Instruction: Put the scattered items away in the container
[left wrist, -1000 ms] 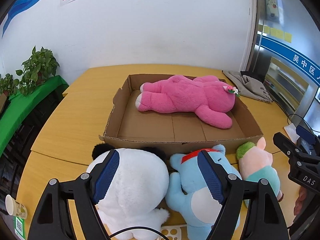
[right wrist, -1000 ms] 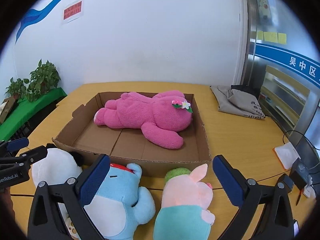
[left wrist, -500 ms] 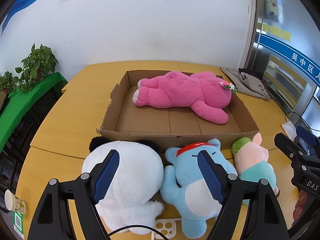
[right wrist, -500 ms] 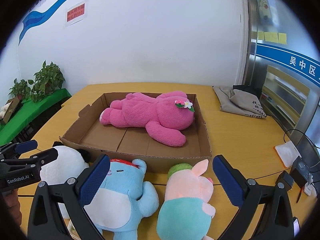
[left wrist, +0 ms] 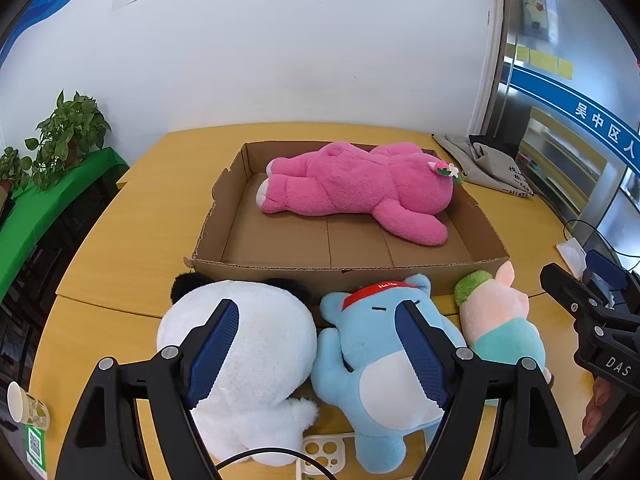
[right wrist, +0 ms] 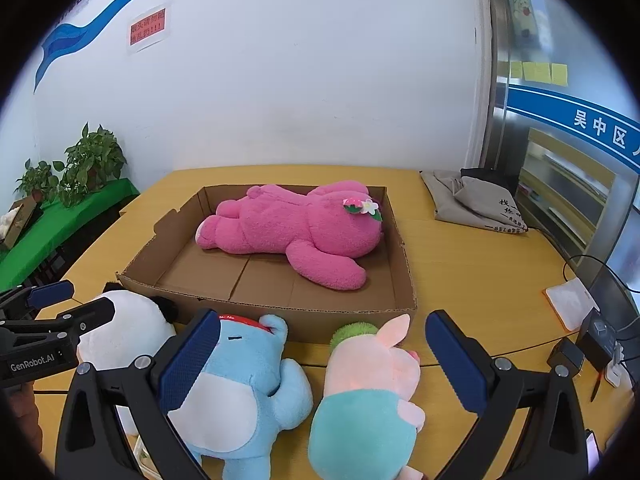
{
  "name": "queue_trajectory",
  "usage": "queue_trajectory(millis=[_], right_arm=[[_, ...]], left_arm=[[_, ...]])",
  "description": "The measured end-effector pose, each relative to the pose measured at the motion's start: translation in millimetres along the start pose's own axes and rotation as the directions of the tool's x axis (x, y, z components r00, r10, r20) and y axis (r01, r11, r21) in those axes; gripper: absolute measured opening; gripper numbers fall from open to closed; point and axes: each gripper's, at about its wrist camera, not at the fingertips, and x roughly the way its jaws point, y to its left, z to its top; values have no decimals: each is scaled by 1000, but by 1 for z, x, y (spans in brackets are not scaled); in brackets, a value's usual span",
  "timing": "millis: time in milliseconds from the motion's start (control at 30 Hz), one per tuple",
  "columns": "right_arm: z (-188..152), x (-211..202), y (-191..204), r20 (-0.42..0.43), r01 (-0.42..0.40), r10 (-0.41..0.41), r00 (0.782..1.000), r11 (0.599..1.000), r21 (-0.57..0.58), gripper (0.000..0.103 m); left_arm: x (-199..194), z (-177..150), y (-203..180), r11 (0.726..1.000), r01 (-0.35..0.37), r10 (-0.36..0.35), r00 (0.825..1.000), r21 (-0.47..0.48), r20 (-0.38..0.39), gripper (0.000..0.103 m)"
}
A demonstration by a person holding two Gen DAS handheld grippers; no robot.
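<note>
A shallow cardboard box (left wrist: 400, 270) (right wrist: 348, 314) sits mid-table with a big pink plush bear (left wrist: 356, 192) (right wrist: 296, 228) lying inside. In front of its near wall lie three toys: a white panda (left wrist: 256, 344) (right wrist: 124, 320), a blue plush (left wrist: 384, 344) (right wrist: 248, 376) with a red headband, and a pink pig (left wrist: 500, 316) (right wrist: 368, 376) in teal. My left gripper (left wrist: 316, 344) hovers open above the panda and blue plush, touching neither. My right gripper (right wrist: 320, 364) hangs open over the blue plush and pig, holding nothing.
A grey cloth bag (right wrist: 476, 204) lies at the table's far right. A paper cup (left wrist: 26, 400) stands at the left edge. Cables and a power adapter (right wrist: 600, 332) lie right. A white plastic piece (left wrist: 324, 452) lies under the toys. Potted plants (right wrist: 88, 164) stand left.
Both views have pulled back and risen slightly from the toys; the box and plush toys appear lower and farther. Both grippers stay open and nothing was picked up.
</note>
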Motion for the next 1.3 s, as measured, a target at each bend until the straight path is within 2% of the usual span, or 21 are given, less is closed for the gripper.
queue_trajectory(millis=[667,1100,1200,1300], right_arm=[[-2,1,3,-3,-9,9,1000,1000,13,103],[-4,8,14,-24,-32,32,999,999,-4,103],[-6,12,21,-38,-69,69,997,997,-15,103],[-9,14,37,-59,-154,151,987,987,-44,103]], left_arm=[[2,-3,8,1000,5,-5,1000,-13,-8,84],[11,-6,28,999,51,-51,996,6,-70,84],[10,-5,51,998,55,-57,996,-26,-71,84],[11,-6,80,996,48,-54,995,-75,-82,84]])
